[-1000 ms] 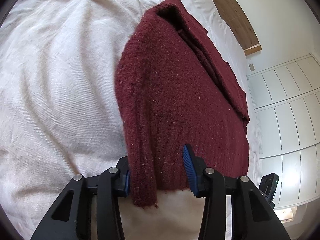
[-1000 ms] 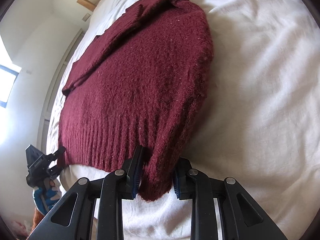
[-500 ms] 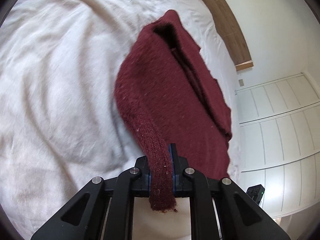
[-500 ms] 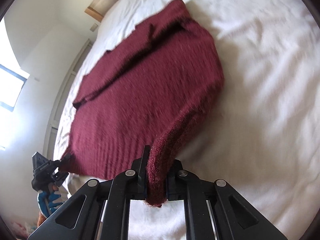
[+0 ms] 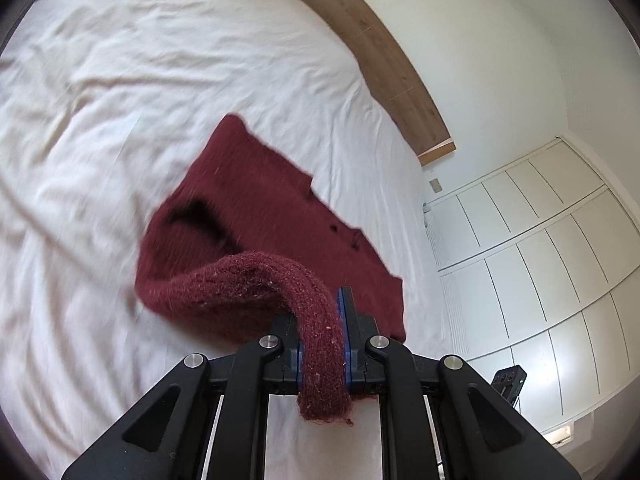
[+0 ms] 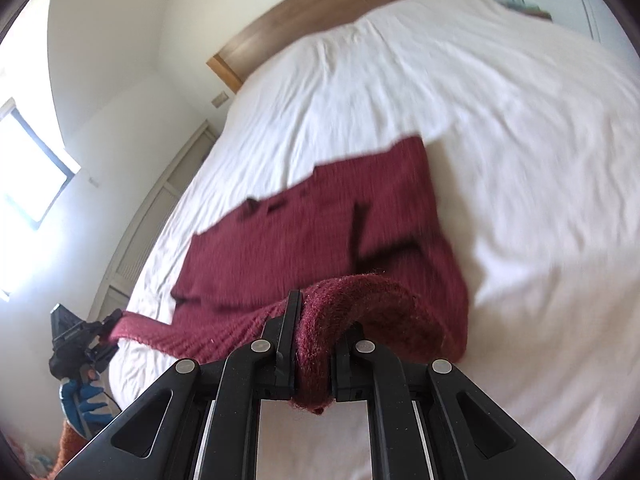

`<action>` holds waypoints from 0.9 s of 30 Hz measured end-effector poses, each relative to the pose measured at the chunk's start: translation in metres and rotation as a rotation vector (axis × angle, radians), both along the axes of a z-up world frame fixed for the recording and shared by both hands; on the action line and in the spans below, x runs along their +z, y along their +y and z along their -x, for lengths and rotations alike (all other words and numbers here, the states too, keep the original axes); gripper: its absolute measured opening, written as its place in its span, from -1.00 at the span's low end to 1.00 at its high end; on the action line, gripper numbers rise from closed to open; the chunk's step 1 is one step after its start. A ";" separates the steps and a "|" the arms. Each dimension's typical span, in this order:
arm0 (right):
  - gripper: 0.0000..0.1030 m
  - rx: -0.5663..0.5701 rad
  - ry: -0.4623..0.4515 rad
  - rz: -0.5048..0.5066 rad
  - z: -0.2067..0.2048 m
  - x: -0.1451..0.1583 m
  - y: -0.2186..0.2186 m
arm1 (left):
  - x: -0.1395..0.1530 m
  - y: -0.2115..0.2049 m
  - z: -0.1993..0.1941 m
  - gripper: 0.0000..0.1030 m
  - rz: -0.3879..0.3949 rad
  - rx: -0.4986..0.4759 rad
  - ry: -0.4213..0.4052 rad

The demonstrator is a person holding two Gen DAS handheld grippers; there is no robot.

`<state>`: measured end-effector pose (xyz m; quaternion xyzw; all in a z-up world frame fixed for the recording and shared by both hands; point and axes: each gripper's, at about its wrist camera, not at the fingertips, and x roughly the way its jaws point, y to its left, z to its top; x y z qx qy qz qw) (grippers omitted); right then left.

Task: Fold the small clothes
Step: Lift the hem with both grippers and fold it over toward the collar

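A dark red knitted sweater (image 5: 276, 216), spread on the white-sheeted bed (image 5: 100, 120) beyond the fingers, is pinched at its hem corners by left gripper (image 5: 323, 344) and right gripper (image 6: 313, 354), suggesting the hem is to be carried forward and laid over.

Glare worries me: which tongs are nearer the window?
Left. The left tongs grip the sweater's hem on the window side of the bed; the right tongs grip the hem's other end, farther from it.

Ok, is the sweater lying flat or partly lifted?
Partly lifted: both tongs, left and right, pinch its near hem; the sweater curls up from the bed.
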<state>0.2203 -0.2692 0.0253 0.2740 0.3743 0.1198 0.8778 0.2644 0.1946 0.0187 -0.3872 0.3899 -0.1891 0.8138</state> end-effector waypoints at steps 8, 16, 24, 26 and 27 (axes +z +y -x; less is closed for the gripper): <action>-0.80 -0.021 -0.025 0.067 -0.077 0.011 -0.007 | -0.004 -0.003 -0.078 -0.80 -0.073 0.032 0.008; -0.79 -0.027 0.040 0.091 -0.142 -0.022 -0.005 | -0.043 -0.001 -0.128 -0.80 -0.151 0.049 0.089; -0.79 -0.043 0.121 0.082 -0.179 -0.056 -0.015 | -0.078 0.002 -0.156 -0.78 -0.171 0.070 0.176; -0.79 -0.042 0.116 0.084 -0.184 -0.056 -0.016 | -0.075 0.000 -0.160 -0.78 -0.174 0.064 0.163; -0.79 -0.041 0.112 0.084 -0.186 -0.055 -0.017 | -0.074 0.000 -0.162 -0.78 -0.180 0.060 0.155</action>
